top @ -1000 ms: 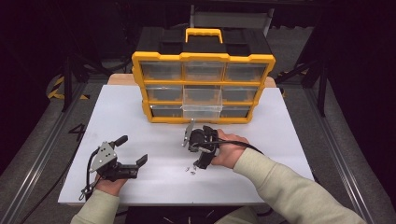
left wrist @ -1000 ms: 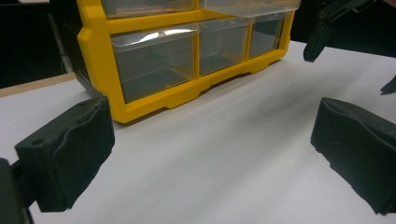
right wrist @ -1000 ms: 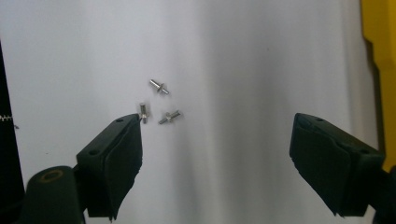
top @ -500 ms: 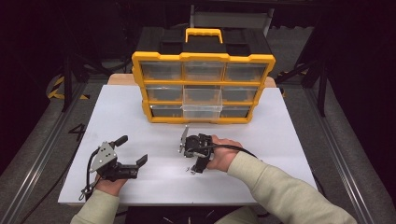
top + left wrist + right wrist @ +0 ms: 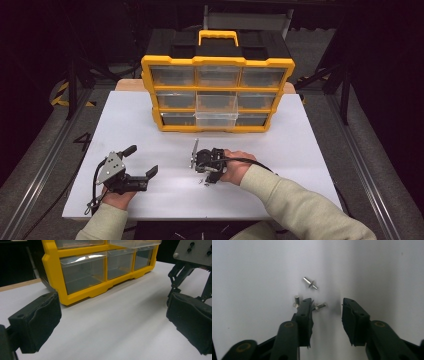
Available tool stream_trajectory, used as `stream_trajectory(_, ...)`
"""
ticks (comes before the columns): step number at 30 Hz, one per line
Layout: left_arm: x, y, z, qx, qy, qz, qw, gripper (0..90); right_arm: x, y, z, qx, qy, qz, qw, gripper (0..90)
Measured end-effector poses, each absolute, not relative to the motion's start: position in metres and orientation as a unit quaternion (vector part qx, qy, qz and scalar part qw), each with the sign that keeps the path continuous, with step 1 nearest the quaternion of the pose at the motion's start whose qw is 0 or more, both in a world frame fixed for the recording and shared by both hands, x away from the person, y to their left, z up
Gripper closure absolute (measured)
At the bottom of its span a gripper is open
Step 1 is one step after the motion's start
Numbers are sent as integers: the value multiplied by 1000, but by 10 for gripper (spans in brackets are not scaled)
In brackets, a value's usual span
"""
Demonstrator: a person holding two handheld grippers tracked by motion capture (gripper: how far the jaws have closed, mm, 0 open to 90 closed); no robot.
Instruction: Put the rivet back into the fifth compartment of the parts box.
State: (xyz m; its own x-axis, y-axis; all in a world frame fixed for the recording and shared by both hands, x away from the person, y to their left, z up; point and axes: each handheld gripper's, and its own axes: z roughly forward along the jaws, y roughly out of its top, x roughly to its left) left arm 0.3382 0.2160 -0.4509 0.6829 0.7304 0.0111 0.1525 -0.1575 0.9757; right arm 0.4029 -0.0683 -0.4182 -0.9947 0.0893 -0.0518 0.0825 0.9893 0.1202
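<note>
A: Left claw (image 5: 150, 173) first: parked low near the table's (image 5: 300, 150) front-left edge, jaws spread wide, nothing between them. Its own view has both pads (image 5: 37, 322) apart over bare white surface, the organizer (image 5: 82, 293) beyond.

B: And moving right?

A: Right claw (image 5: 204, 176) is tipped down at mid-table, in front of the organizer's (image 5: 217, 95) lowest row. Its jaws have just been closing; they stand part-way in, not clamped. One rivet (image 5: 320, 306) lies between them, against the left pad's inner face. No squeeze on it yet.

B: Others nearby?

A: Two. One rivet (image 5: 296, 301) just outside the left jaw, touching or nearly so. Another (image 5: 310, 282) farther ahead, clear of both jaws.

B: How do they look?

A: Small bright metal pins, short round shank, flared head. All lying flat on the white top, each pointing its own way. From above they read as specks (image 5: 202, 183) under the claw.

B: Advice for the pick?

A: My judgement: the target sits off-centre, hard by one pad. Shift the claw so the pin is midway, keep the tips down at the surface, close slowly. Round shanks roll, so a lopsided pinch may flick it out. Also watch that the outer pin isn't nudged.

B: Where would it go?

A: One middle drawer (image 5: 216, 107) stands pulled out; likely there.
</note>
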Motion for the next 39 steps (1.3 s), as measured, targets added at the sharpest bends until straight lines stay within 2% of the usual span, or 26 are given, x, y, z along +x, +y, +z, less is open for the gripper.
stream_trajectory(9, 339, 215, -452, 718, 313, 250, 569, 12, 402, -65, -422, 41, 997, 58, 8, 693)
stream_trajectory(10, 339, 215, -452, 720, 313, 249, 567, 13, 402, -65, -422, 44, 997, 59, 7, 727)
stream_trajectory(18, 340, 216, -452, 720, 317, 247, 566, 13, 402, -63, -421, 41, 998, 52, 6, 746)
stream_trajectory(20, 340, 216, -452, 719, 318, 247, 567, 13, 401, -63, -419, 42, 997, 63, 2, 816)
stream_trajectory(29, 340, 217, -452, 718, 318, 248, 567, 13, 400, -65, -406, 37, 997, 63, 10, 829)
stream_trajectory(39, 341, 217, -452, 719, 318, 247, 567, 13, 399, -68, -361, 36, 995, 88, 33, 829)
